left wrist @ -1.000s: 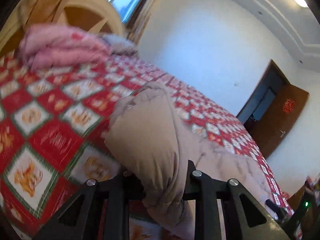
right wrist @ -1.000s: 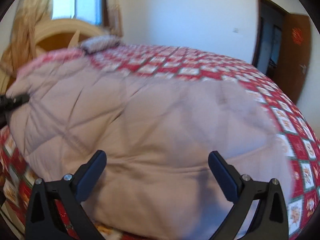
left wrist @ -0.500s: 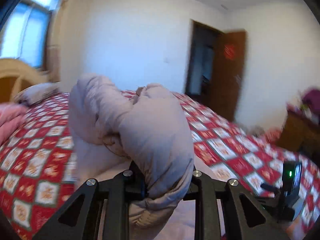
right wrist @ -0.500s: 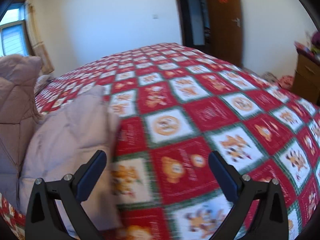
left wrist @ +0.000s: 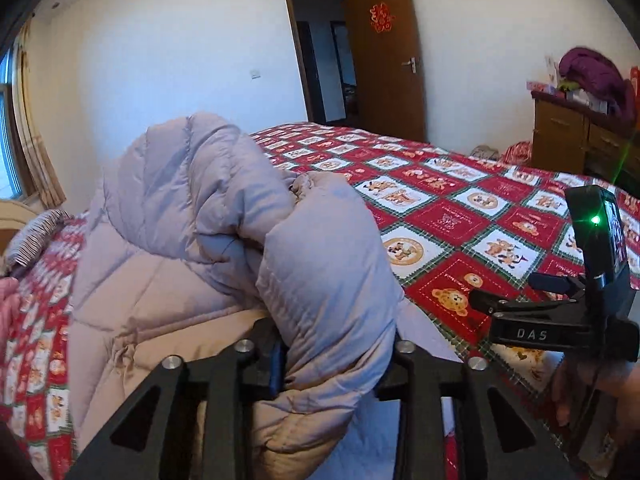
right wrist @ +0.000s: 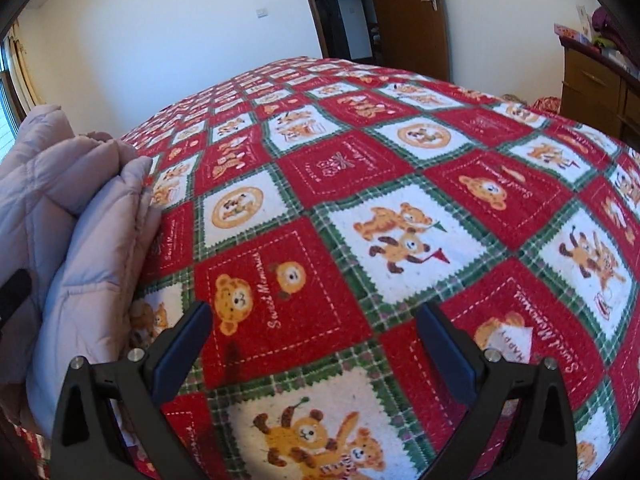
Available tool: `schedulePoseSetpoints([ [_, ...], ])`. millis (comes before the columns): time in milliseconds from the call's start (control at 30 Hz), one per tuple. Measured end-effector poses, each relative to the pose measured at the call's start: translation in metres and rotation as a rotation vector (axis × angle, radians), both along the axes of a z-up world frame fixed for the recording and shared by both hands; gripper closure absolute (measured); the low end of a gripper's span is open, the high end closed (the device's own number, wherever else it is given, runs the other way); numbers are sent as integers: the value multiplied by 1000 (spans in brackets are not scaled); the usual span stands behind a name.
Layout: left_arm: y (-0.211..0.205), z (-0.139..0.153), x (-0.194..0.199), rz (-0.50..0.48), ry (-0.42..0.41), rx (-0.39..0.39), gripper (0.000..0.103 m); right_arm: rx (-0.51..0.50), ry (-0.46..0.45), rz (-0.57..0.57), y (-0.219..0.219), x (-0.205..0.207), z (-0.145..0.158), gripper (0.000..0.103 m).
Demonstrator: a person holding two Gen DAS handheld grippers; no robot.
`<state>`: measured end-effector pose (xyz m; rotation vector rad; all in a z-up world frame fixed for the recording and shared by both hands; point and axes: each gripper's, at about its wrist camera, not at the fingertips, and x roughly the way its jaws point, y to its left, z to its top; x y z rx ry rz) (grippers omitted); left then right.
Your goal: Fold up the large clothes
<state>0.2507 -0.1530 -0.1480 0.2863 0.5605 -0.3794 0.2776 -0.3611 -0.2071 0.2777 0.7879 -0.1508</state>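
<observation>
A large pale lilac puffer coat (left wrist: 224, 248) lies bunched on the red bear-patterned bedspread (left wrist: 452, 216). My left gripper (left wrist: 336, 364) is shut on a thick fold of the coat and holds it raised above the bed. In the right wrist view the coat (right wrist: 72, 232) shows at the left edge. My right gripper (right wrist: 316, 336) is open and empty above the bare bedspread (right wrist: 360, 184), to the right of the coat. The right gripper also shows in the left wrist view (left wrist: 560, 312), at the right.
An open brown door (left wrist: 384, 56) stands behind the bed. A wooden dresser (left wrist: 576, 136) with purple clothing on top is at the right. A striped pillow (left wrist: 36, 232) and pink bedding (left wrist: 6, 308) lie at the left, near the window and curtain (left wrist: 28, 128).
My left gripper lifted the coat fold and swung right, from the headboard side toward the door. My right gripper moved off the coat to the right and now faces bare bedspread.
</observation>
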Motion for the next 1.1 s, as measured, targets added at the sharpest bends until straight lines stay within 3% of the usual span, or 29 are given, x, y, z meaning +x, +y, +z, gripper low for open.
schedulePoseSetpoints([
  [100, -8, 14, -20, -5, -42, 37, 46, -5, 1, 10, 3, 0, -1, 0],
  [200, -12, 38, -49, -74, -113, 4, 26, -10, 4, 11, 2, 0, -1, 0],
  [333, 17, 70, -66, -68, -161, -87, 24, -18, 13, 11, 0, 1, 1, 0],
  [400, 50, 80, -55, 33, -182, -119, 22, -19, 10, 10, -2, 3, 9, 0],
  [467, 90, 83, -28, 199, -187, -133, 17, -29, -15, 19, -1, 7, 29, 4],
  [567, 156, 75, 26, 452, -111, -189, 15, -59, -21, 66, 13, 26, 65, 21],
  [633, 208, 62, 67, 629, -29, -267, 15, -73, -46, 107, 30, 41, 94, 24],
  [700, 243, 51, 92, 731, 29, -336, 15, -87, -61, 156, 53, 59, 123, 28],
  [800, 264, 33, 122, 758, 109, -412, 15, -119, -78, 221, 95, 79, 157, 28],
  [900, 256, 14, 143, 729, 171, -439, 15, -132, -78, 275, 144, 103, 176, 28],
  [967, 235, 7, 148, 692, 184, -416, 15, -136, -75, 283, 169, 116, 179, 32],
  [1100, 180, 1, 127, 542, 103, -319, 15, -153, -105, 300, 206, 138, 173, 43],
])
